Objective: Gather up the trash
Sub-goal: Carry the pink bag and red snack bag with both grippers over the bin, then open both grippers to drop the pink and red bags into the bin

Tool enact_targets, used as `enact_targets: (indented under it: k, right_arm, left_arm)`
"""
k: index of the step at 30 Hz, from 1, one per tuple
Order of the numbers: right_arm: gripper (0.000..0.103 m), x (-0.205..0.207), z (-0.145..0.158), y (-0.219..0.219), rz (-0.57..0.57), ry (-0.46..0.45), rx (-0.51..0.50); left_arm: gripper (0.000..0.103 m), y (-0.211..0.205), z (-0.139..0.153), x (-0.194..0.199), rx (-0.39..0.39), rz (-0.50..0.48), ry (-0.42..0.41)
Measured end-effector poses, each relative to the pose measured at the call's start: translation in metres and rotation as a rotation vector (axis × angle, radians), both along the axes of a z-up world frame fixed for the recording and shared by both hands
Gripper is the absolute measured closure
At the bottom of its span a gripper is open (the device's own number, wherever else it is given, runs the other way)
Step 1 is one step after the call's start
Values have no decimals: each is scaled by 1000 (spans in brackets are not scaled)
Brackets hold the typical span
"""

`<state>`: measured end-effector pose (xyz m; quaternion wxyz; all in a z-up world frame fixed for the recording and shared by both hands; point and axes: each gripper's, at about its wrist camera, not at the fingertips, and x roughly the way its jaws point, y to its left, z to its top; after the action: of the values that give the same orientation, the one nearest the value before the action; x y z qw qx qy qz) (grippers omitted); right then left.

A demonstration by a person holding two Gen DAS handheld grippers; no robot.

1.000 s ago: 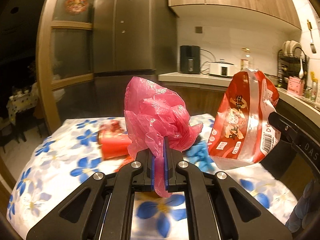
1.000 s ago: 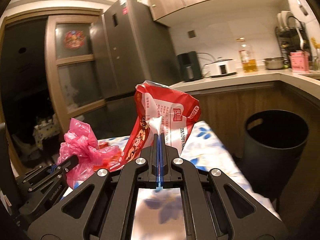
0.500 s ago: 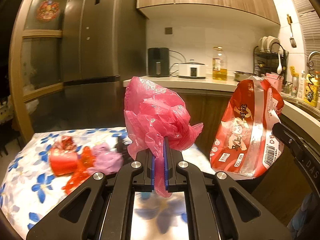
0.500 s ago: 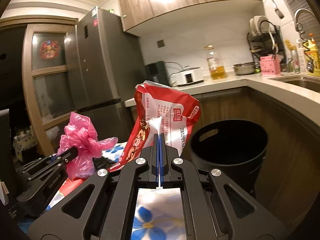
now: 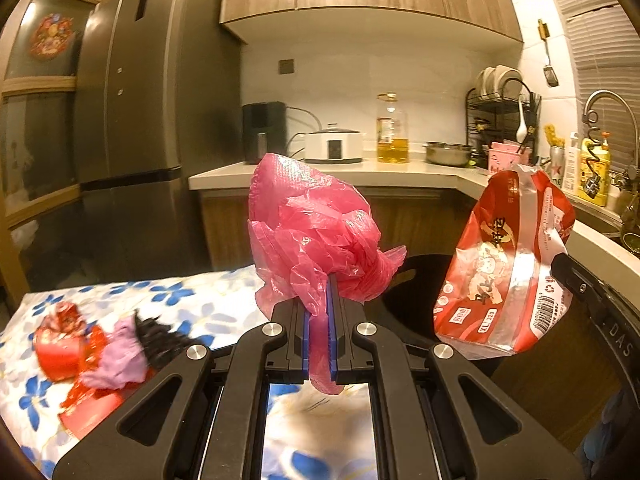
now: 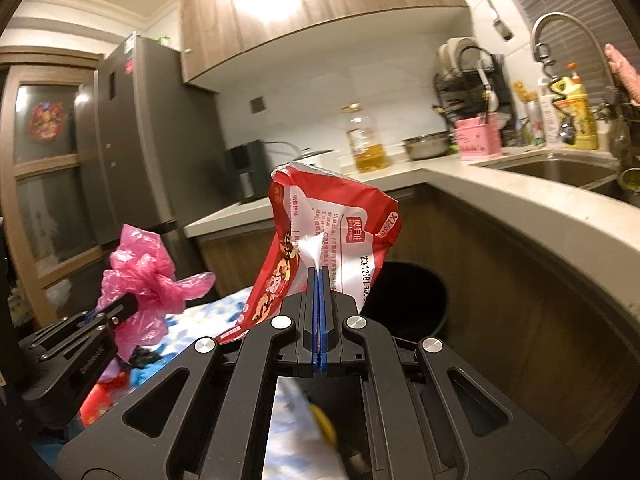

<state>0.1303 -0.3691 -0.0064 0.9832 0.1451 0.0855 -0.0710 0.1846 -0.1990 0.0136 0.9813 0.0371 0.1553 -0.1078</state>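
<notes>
My left gripper (image 5: 320, 292) is shut on a crumpled pink plastic bag (image 5: 312, 232) and holds it in the air; the bag also shows in the right wrist view (image 6: 144, 276). My right gripper (image 6: 319, 280) is shut on a red and white snack bag (image 6: 332, 240), which hangs at the right of the left wrist view (image 5: 508, 264). A black trash bin (image 6: 404, 300) stands on the floor just behind both bags, by the counter; its rim shows in the left wrist view (image 5: 416, 280).
A table with a blue-flowered cloth (image 5: 192, 300) lies to the left, with red wrappers (image 5: 60, 348), a purple scrap (image 5: 120, 356) and a black piece on it. A curved kitchen counter (image 6: 520, 204) with a sink runs to the right. A fridge (image 5: 132, 120) stands behind.
Both grippers have swung right with their bags, away from the table toward the black bin, which now sits behind them. Both grips are unchanged.
</notes>
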Motion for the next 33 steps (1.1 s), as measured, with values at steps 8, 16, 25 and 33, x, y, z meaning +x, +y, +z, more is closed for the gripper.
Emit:
enact_targets:
  k: [8, 16, 25, 33]
  right_arm:
    - [102, 13, 4, -29, -124, -16, -82]
    - [102, 39, -6, -49, -168, 28, -127]
    - [102, 59, -14, -55, -169, 59, -145]
    - [101, 70, -17, -59, -150, 71, -124]
  left_arm:
    - [97, -51, -1, 25, -4, -98, -13]
    - [96, -87, -15, 53, 1, -173, 27]
    - [96, -101, -28, 74, -25, -232, 83]
    - [84, -101, -34, 81, -28, -241, 99]
